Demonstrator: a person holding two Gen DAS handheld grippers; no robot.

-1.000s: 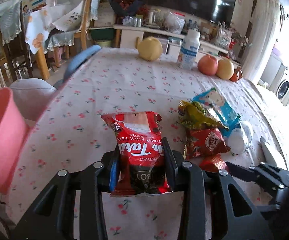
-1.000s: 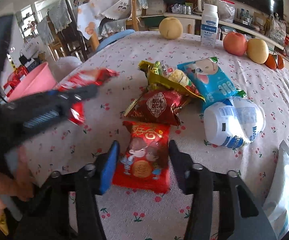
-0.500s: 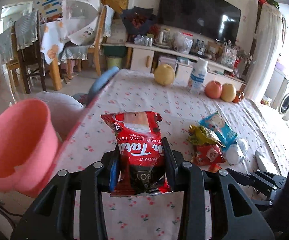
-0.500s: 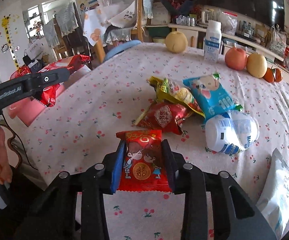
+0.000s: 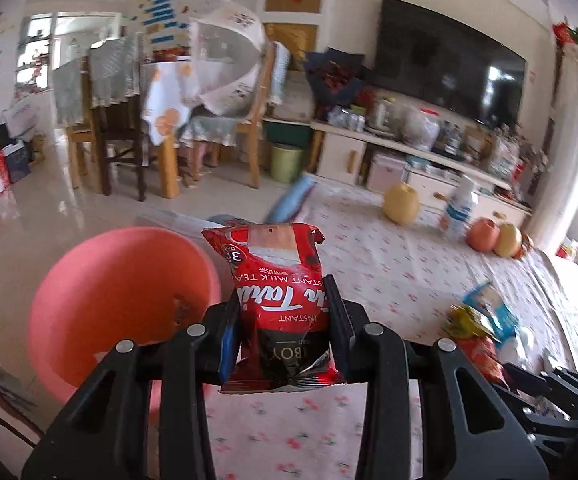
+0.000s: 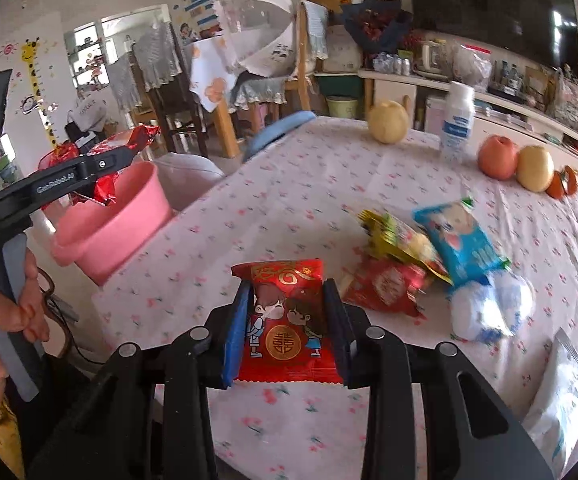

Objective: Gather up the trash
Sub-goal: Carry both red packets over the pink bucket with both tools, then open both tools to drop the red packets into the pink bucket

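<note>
Left gripper [image 5: 285, 320] is clamped on the milk tea packet [image 5: 279, 304], pads pressing both sides, packet upright. From the right cam I see it up over the pink bin [image 6: 113, 220], which sits off the table's [image 6: 289, 200] left edge. Inside of the bin [image 5: 121, 304] shows in the left cam, just left of the packet; something small and dark lies on its inner wall, can't tell what.

Right gripper [image 6: 287, 328] is pinching a red cartoon packet [image 6: 285, 320] between both pads, lifted clear above the flowered cloth.

On the table to the right: red wrapper [image 6: 385, 286], yellow-green wrapper [image 6: 397, 236], blue packet [image 6: 461, 240] and a white crumpled container [image 6: 489, 308], bunched together and touching. White bag [image 6: 561, 392] at the far right edge.

Further back: pear [image 6: 389, 122], white bottle [image 6: 457, 120], apple [image 6: 497, 156], a second yellow fruit [image 6: 535, 168].

A hand [image 6: 5, 312] grips the left gripper's handle at the left edge.
</note>
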